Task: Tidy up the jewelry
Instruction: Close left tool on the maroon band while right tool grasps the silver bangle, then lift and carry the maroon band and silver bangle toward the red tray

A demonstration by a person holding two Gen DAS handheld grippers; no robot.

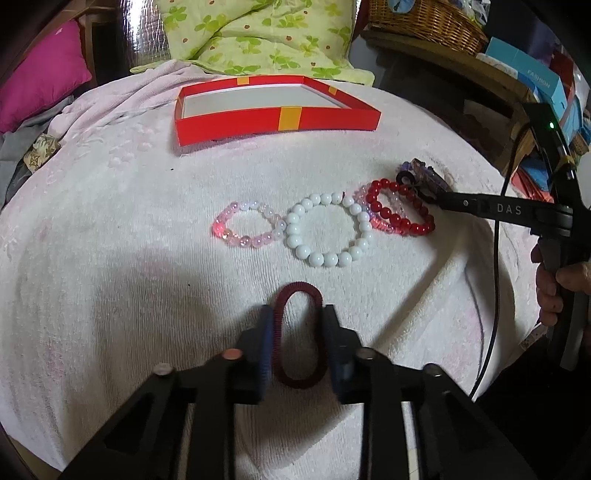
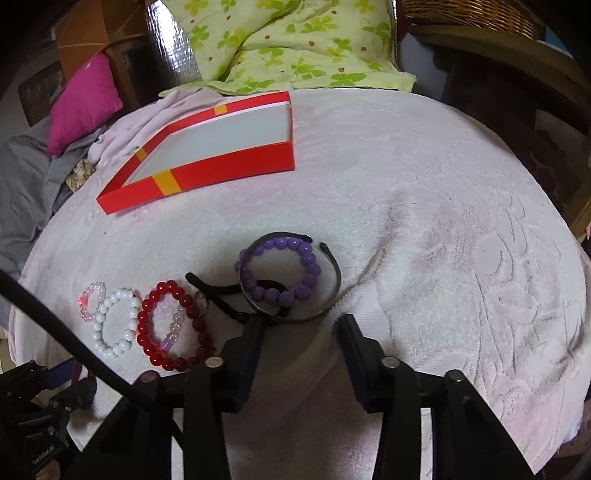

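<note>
My left gripper (image 1: 297, 314) is shut on a dark red coiled hair tie (image 1: 299, 336), squeezed into an oval between the pads. A pink bead bracelet (image 1: 245, 225), a white bead bracelet (image 1: 328, 230) and a red bead bracelet (image 1: 402, 208) lie in a row on the towel. The red box (image 1: 277, 105) stands empty at the back. My right gripper (image 2: 301, 321) is open just before a purple bead bracelet (image 2: 280, 271) lying inside a metal bangle (image 2: 332, 288), with a black band (image 2: 210, 286) beside it. It also shows in the left wrist view (image 1: 421, 184).
A pale pink towel (image 2: 443, 240) covers the surface. A green patterned quilt (image 2: 295, 40), a magenta cushion (image 2: 85, 101) and a wicker basket (image 1: 424, 18) lie behind. A black cable (image 1: 496, 258) hangs at the right.
</note>
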